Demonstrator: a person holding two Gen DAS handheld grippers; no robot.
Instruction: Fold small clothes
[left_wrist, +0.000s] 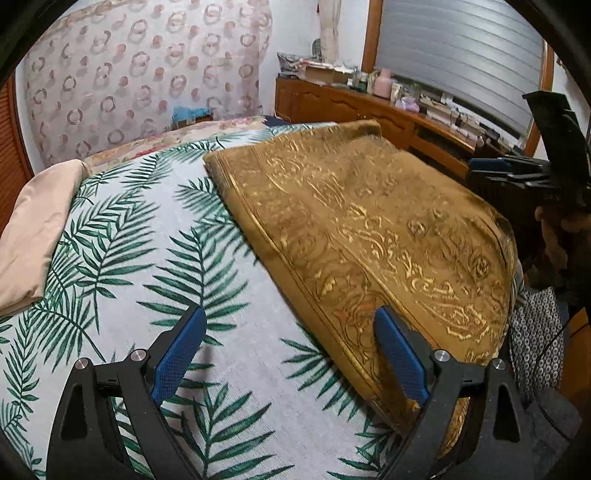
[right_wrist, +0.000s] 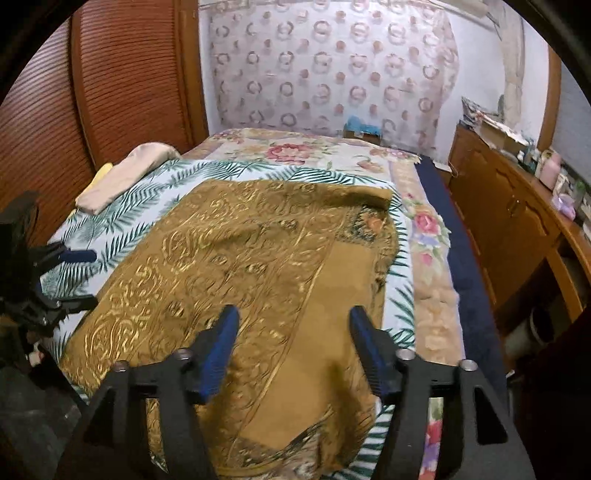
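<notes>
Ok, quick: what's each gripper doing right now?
Left gripper: open, holding nothing.
Right gripper: open above the gold cloth, holding nothing.

a gold-patterned brown cloth (right_wrist: 236, 266) is seen spread on a palm-leaf sheet (right_wrist: 122, 218) over the bed, its right part folded so that a plain underside is shown. the right gripper (right_wrist: 293, 325) is held above the cloth's near part, jaws apart, nothing gripped. the left gripper (right_wrist: 79, 277) is seen at the left edge. a beige pillow (right_wrist: 125, 173) is laid by the slatted wooden door (right_wrist: 110, 81).
</notes>
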